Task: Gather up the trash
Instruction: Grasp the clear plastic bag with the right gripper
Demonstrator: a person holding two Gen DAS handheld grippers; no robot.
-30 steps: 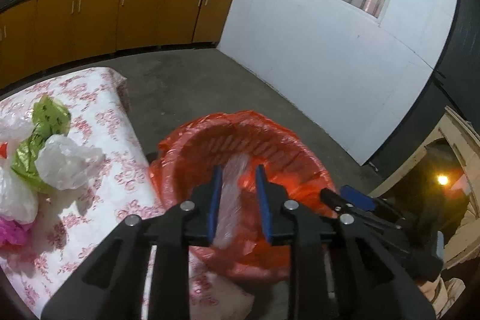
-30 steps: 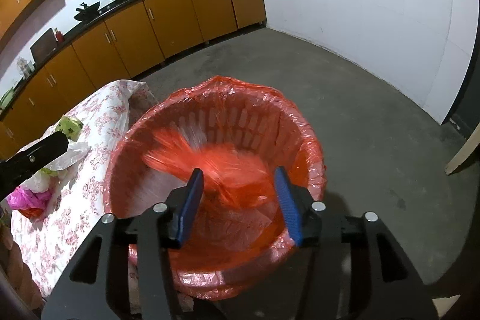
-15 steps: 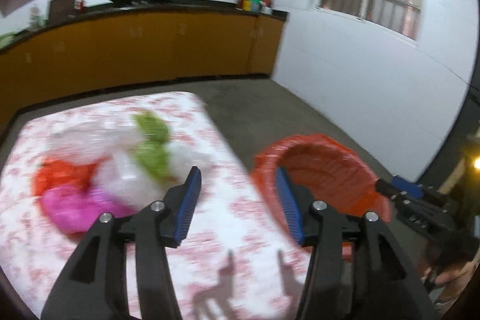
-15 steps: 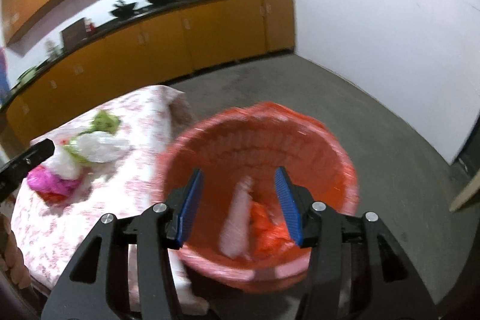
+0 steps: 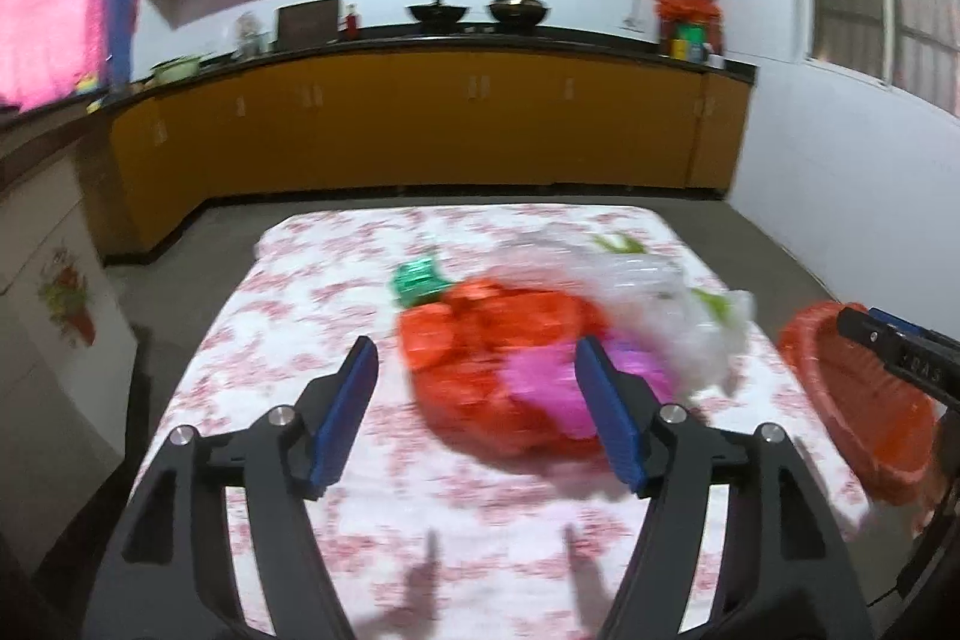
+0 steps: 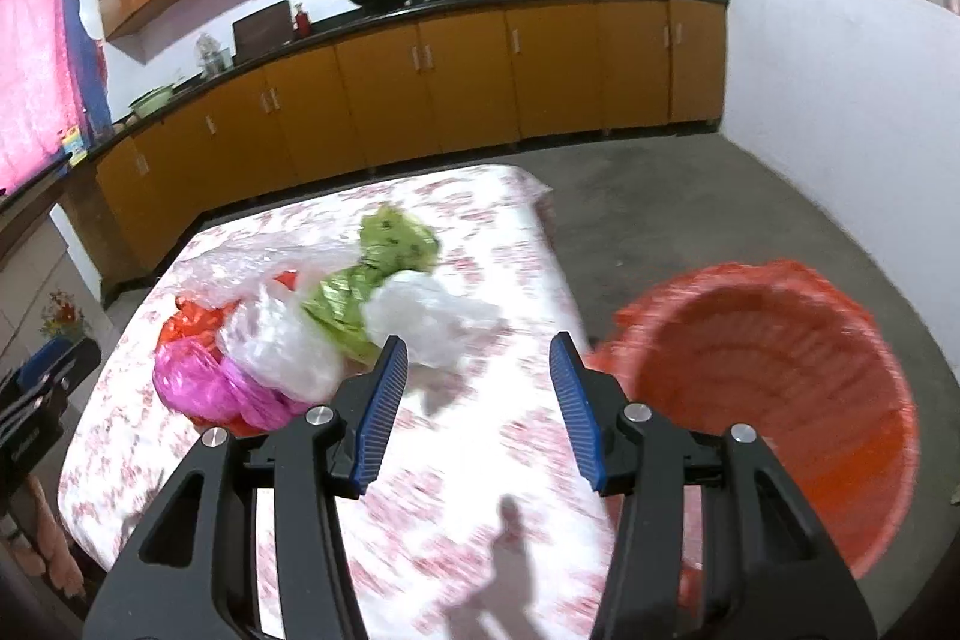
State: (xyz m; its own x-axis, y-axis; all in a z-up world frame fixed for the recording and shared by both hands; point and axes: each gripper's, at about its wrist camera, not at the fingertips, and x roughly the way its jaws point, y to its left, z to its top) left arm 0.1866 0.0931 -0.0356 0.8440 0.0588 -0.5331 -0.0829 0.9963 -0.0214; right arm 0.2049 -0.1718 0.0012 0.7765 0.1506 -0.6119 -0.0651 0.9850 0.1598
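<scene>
Two grippers hang over the floral tablecloth (image 5: 288, 316). The left gripper (image 5: 477, 409), jaws just widened, grips nothing; the one heap of crumpled bags (image 5: 528, 334) lies beyond its fingers at twelve to one o'clock. The right gripper (image 6: 479, 403) stands apart, empty. One red-lined bin (image 6: 780, 400) sits at three o'clock.

wrist cams angled down, share table (image 5: 312, 466)

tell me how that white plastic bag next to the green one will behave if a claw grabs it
The white plastic bag looks thin and crumpled, so it will probably squash flat and hang limp. It seems very light, so a push may just slide it over the tablecloth. It touches the green bag and might drag it along.
</scene>
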